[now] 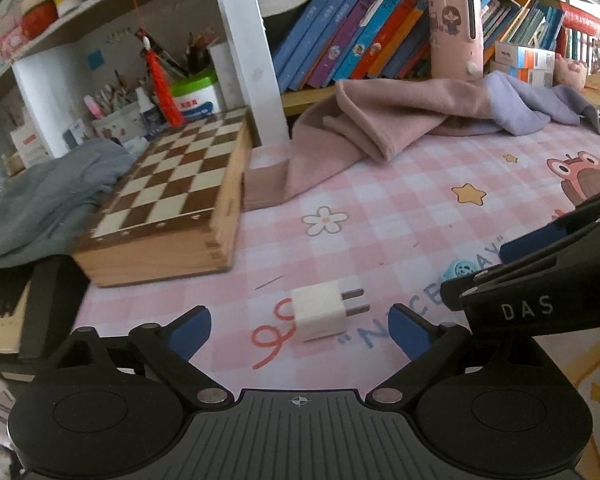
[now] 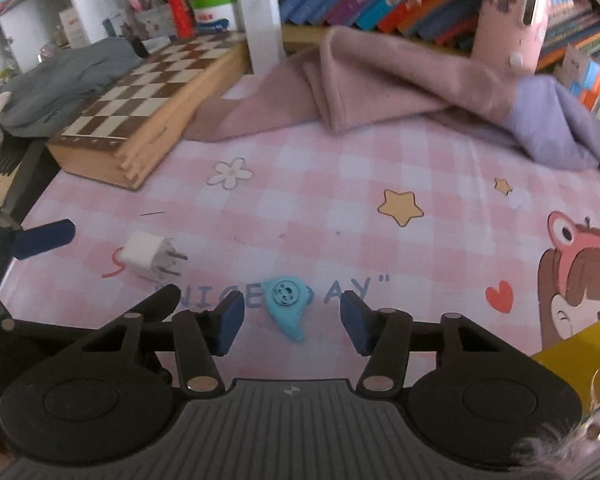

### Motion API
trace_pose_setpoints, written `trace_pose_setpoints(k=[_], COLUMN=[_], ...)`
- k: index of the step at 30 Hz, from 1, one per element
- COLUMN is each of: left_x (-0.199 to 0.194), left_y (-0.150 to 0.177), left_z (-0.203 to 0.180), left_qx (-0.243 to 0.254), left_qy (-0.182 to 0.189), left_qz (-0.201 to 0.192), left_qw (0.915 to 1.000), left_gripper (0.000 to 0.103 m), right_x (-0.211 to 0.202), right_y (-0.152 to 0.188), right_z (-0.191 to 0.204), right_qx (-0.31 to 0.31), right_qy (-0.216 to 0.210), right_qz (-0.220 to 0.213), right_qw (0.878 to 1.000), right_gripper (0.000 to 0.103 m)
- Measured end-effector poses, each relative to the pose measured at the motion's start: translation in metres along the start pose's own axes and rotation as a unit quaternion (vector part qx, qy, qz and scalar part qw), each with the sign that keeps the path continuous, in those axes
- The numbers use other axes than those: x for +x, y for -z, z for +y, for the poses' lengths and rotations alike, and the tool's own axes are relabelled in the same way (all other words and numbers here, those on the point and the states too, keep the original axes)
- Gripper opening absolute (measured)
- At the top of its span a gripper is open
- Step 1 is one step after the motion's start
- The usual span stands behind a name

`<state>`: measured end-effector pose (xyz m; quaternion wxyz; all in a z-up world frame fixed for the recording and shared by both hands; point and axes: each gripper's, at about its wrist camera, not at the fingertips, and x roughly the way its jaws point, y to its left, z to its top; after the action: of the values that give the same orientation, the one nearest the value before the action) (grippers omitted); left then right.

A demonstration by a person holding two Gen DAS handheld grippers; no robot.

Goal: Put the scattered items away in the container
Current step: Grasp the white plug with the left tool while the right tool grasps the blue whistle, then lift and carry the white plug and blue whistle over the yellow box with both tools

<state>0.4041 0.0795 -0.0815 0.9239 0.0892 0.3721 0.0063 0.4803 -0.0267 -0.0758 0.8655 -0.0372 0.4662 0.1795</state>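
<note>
**Two loose items on the desk mat, both grippers spread wide**

One yellow container shows at the right edge of the right wrist view; its contents are not visible. The mat reads "NICE DAY". One white charger plug lies between the spread fingers of the left gripper, untouched. One blue teardrop toy lies between the wide-set fingers of the right gripper, marked "DAS", also untouched. One closed chessboard box sits rear left.

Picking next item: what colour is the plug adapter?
White, with metal prongs; clearest in the left wrist view: plug adapter.
</note>
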Motion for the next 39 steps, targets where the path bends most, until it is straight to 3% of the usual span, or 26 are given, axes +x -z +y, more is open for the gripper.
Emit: trace_pose_setpoints(k=[8,11,12,13,16,30,39], left_x=[0.016,0.017,0.017,0.016,0.012,-0.041,-0.088], left_y=[-0.002,-0.001,-0.001,-0.001,-0.003,0.007,0.022], left_z=[-0.006,-0.009,-0.009,-0.009,-0.014,-0.01,-0.016], left_qx=[0.006,0.004,0.004,0.003,0.013,-0.003,0.014], left_qy=[0.011,0.015,0.02,0.028,0.04,0.046,0.047], left_qz=[0.01,0.007,0.007,0.006,0.007,-0.009,-0.019], left_qw=[0.9999,0.9999,0.9998,0.9996,0.9991,0.9989,0.9986], left_gripper=[0.085,0.079,0.075,0.064,0.042,0.042,0.042], right_x=[0.009,0.008,0.009,0.009,0.008,-0.04,-0.082], right_y=[-0.005,-0.003,-0.004,-0.004,-0.005,0.003,0.022], right_z=[-0.002,-0.002,-0.002,-0.002,-0.003,0.009,0.019], right_qx=[-0.011,-0.017,-0.018,-0.018,-0.01,-0.008,-0.012], right_qy=[-0.001,-0.003,-0.004,-0.006,-0.014,-0.02,-0.025], right_qz=[0.007,0.002,0.0,-0.001,-0.003,-0.039,-0.063], right_qw=[1.0,1.0,1.0,1.0,1.0,0.999,0.998], right_gripper=[0.045,0.035,0.027,0.024,0.024,0.024,0.024])
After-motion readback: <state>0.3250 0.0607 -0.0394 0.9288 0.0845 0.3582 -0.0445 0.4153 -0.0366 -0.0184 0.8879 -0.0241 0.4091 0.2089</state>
